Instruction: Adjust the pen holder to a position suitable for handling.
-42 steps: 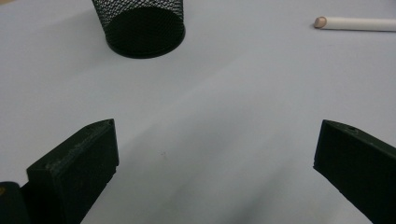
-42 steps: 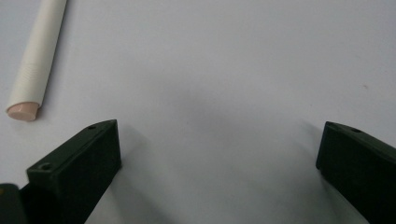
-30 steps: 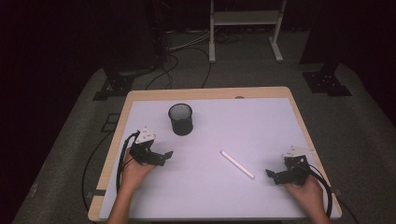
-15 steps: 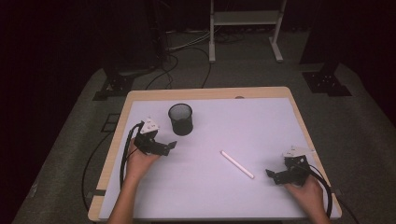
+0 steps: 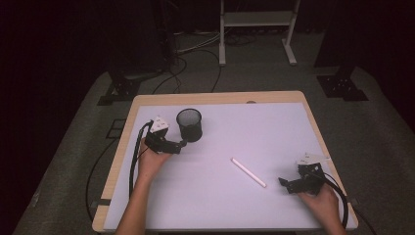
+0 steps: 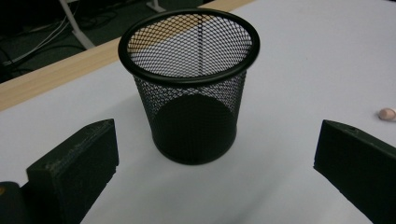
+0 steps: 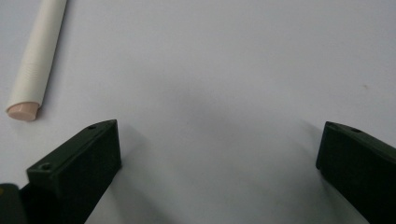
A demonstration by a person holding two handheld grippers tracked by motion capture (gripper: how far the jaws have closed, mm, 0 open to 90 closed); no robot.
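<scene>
White tabletop (image 5: 274, 137) holds one mesh cup (image 5: 189, 125) and one pen (image 5: 248, 172); left gripper (image 5: 177, 145) and right gripper (image 5: 284, 183) both gape, holding nothing.

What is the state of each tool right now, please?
Left tool: open, holding nothing, facing the mesh cup.
Right tool: open, holding nothing, near the white pen.

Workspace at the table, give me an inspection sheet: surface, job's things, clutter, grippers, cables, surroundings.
Surface: white sheet on a wooden table.
Job's things: black mesh cup upright, nothing seen inside; white pen lying flat mid-sheet.
Clutter: nothing seen.
Grippers: left hand-held gripper open, aimed at the cup, not touching; right hand-held gripper open, beside the pen's end.
Cables: black cable trails from the left gripper; others on the floor.
Surroundings: dark room, white stand behind.
</scene>
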